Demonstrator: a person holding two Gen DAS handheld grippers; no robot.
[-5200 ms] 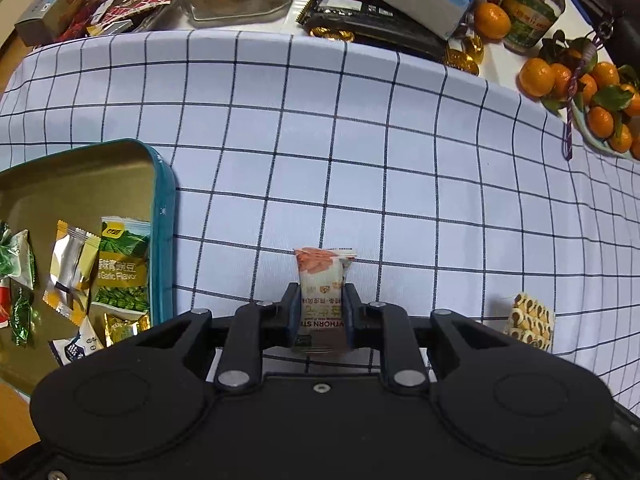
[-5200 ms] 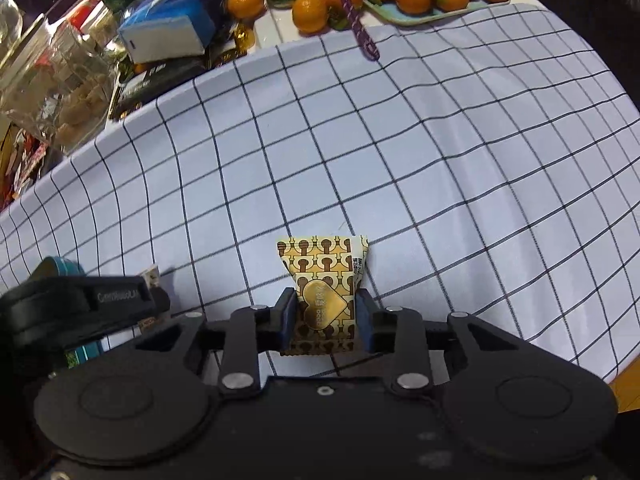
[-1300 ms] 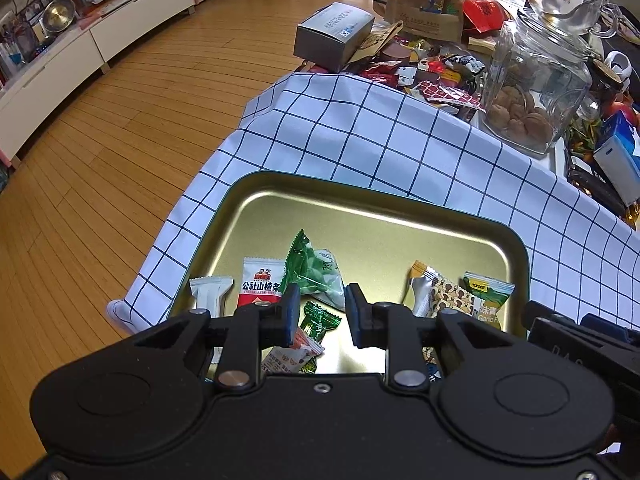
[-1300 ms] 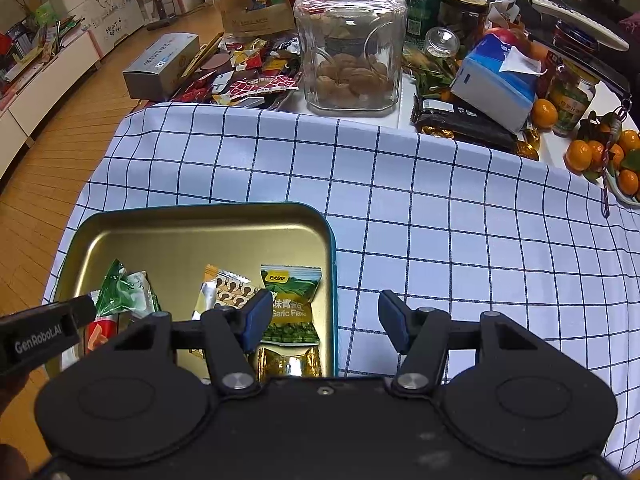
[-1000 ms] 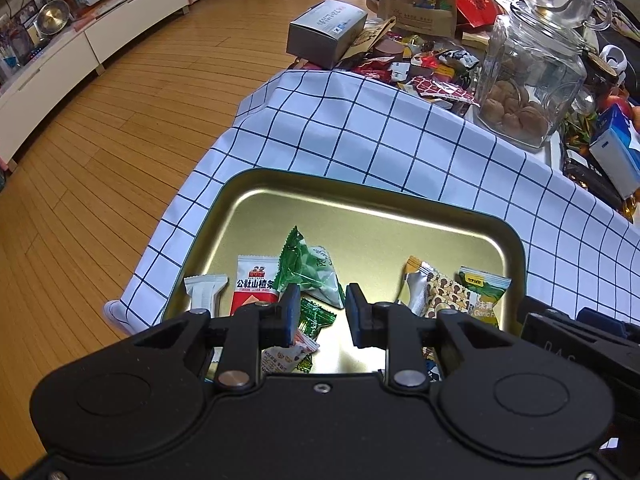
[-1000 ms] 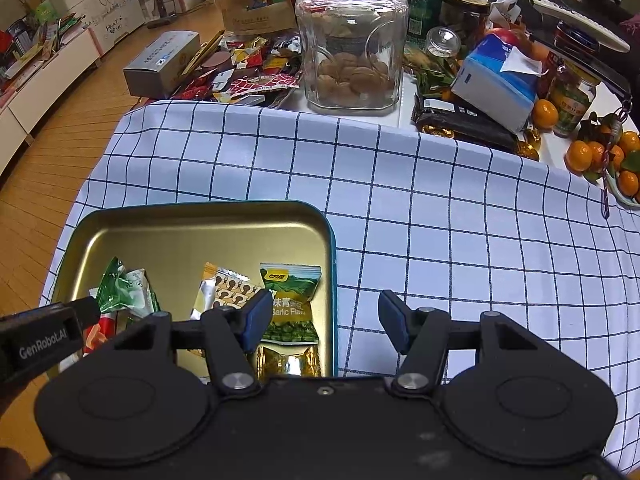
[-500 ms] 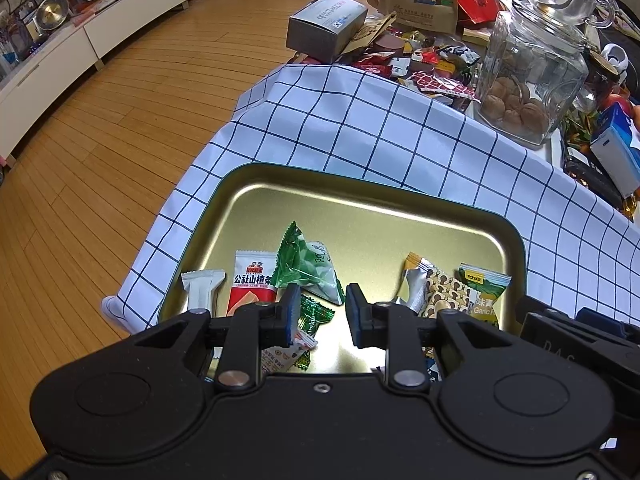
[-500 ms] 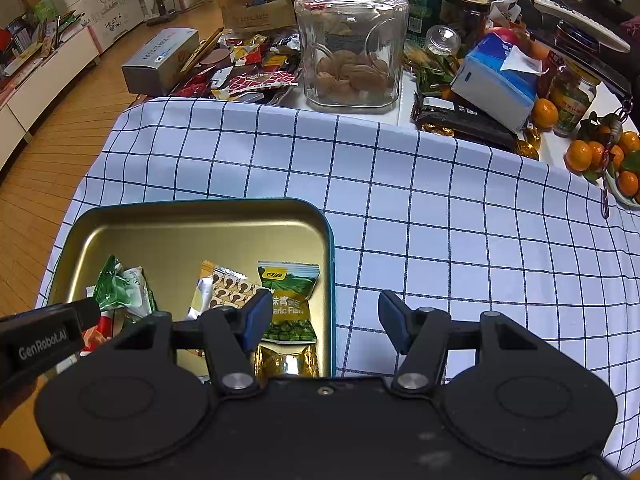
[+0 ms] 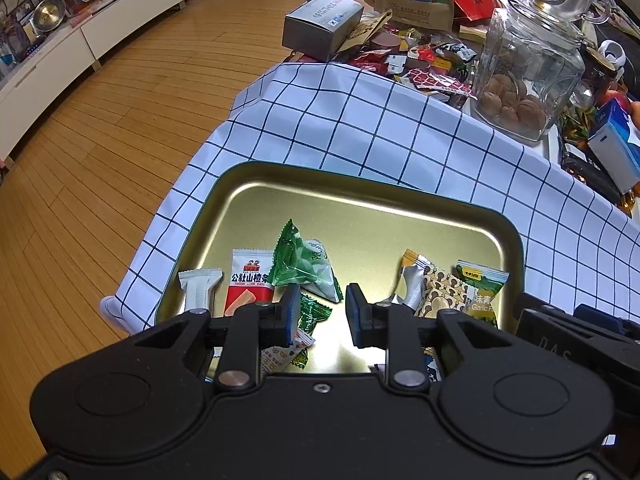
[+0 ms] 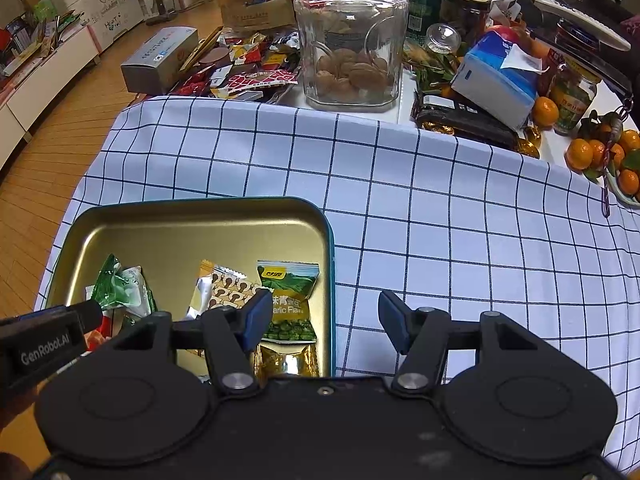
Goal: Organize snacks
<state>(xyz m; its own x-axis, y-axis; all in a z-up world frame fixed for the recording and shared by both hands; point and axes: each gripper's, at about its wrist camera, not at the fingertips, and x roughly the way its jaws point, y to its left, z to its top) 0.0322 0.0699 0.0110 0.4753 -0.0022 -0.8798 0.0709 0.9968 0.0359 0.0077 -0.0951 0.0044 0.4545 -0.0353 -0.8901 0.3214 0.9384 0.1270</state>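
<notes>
A gold tray with a teal rim [image 9: 360, 184] [image 10: 192, 224] lies on the checked cloth and holds several snack packets. Among them are a green triangular pack [image 9: 304, 268] [image 10: 120, 286], a red-and-white bar [image 9: 248, 288], a white bar [image 9: 199, 290], a brown mushroom-print pack [image 9: 438, 294] [image 10: 228, 286] and a green garlic-pea pack [image 9: 480, 292] [image 10: 289, 300]. My left gripper [image 9: 319, 316] hangs over the tray's near part, open, with nothing between its fingers. My right gripper [image 10: 322, 320] stands open wide over the tray's right rim, empty.
Beyond the cloth stand a glass jar of walnuts [image 10: 350, 36] [image 9: 524, 76], a grey box [image 10: 160, 60], loose wrappers [image 10: 248, 76], a tissue box [image 10: 498, 80] and tangerines [image 10: 600, 152]. The cloth's left edge drops to a wooden floor [image 9: 100, 140].
Both grippers, once shut on snack packs over the cloth, now hang open and empty above the tray. Over the last second the view barely shifts.
</notes>
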